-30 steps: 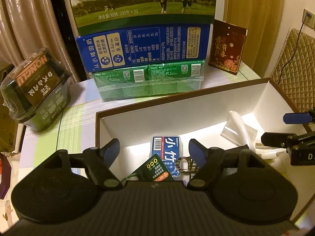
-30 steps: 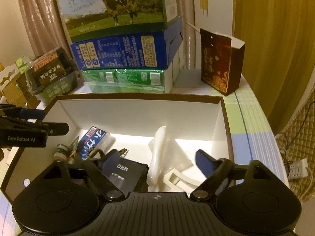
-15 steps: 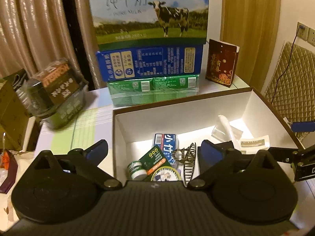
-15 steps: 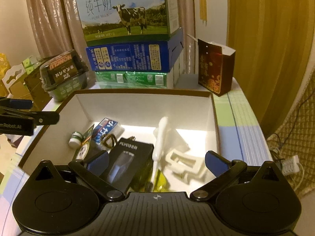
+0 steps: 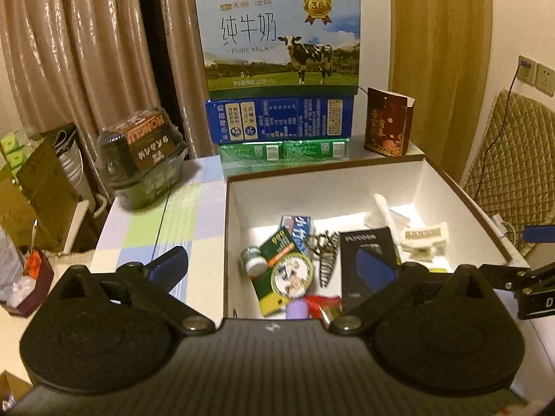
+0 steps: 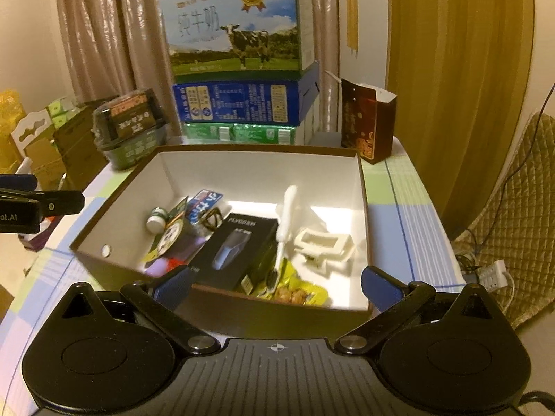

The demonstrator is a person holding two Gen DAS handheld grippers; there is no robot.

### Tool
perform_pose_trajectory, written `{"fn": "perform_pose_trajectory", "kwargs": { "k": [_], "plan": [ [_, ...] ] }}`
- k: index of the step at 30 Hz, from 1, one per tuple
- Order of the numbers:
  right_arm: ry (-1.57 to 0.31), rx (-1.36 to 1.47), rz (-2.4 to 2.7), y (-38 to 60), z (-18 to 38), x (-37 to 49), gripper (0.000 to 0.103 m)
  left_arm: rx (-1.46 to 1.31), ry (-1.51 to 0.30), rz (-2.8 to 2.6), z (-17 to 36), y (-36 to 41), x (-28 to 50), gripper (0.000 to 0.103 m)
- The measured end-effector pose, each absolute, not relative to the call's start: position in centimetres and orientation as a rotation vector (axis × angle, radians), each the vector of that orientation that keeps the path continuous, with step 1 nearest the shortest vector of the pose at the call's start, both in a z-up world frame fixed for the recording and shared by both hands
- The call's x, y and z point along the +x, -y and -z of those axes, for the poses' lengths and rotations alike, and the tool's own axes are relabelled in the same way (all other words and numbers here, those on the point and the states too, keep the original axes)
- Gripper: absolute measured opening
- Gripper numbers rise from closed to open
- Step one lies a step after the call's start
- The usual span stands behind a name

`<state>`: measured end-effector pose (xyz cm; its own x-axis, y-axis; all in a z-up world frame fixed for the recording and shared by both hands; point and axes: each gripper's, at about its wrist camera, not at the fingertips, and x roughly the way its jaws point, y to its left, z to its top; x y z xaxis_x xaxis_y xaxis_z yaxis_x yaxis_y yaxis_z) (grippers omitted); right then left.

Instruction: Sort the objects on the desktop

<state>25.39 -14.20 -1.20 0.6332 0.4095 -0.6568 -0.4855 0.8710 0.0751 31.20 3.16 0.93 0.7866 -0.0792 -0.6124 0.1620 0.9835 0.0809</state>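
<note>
Two tools hang above the near edge of an open box (image 6: 360, 187) that stands on the checked worktop (image 6: 412, 215). The left tool (image 5: 274, 267) has its fingers spread wide and holds nothing; one finger is over the worktop to the left of the box, the other over the black carton (image 5: 367, 263) inside it. The right tool (image 6: 277, 282) is also spread wide and empty, with its fingers on both sides of the near wall of the box.

Inside the box the sorted things lie close together. At the left are a small white bottle (image 6: 156, 218), a green packet (image 5: 284, 270) and a blue tube box (image 5: 300, 228). A dark hair clip (image 5: 324, 253) lies just beside the black carton in the middle. At the right are a white hair clip (image 6: 322, 246) and a white plastic piece (image 6: 288, 215). Near the front wall lies a yellow snack bag (image 6: 298, 291), with a purple thing (image 6: 158, 267) at the near left.

Beyond the box three cartons are stacked: the milk carton (image 5: 281, 38) on a blue carton (image 5: 277, 119) on a green pack (image 5: 281, 150). To the right stands a dark red bag (image 6: 367, 124), and to the left a wrapped black tub (image 5: 145, 159).
</note>
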Motion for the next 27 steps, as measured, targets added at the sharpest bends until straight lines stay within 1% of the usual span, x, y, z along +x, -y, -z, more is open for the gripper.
{"fn": "perform_pose_trajectory", "kwargs": {
  "k": [14, 27],
  "plan": [
    [-0.721, -0.070, -0.565, 16.6, -0.4, 19.8, 0.101, 0.082, -0.668, 0.083, -2.6, -2.2, 22.9, 0.102],
    [-0.702, -0.089, -0.606, 18.4, -1.4, 16.6, 0.101, 0.067, -0.663, 0.043, -3.5, -1.0, 18.0, 0.102]
  ]
}}
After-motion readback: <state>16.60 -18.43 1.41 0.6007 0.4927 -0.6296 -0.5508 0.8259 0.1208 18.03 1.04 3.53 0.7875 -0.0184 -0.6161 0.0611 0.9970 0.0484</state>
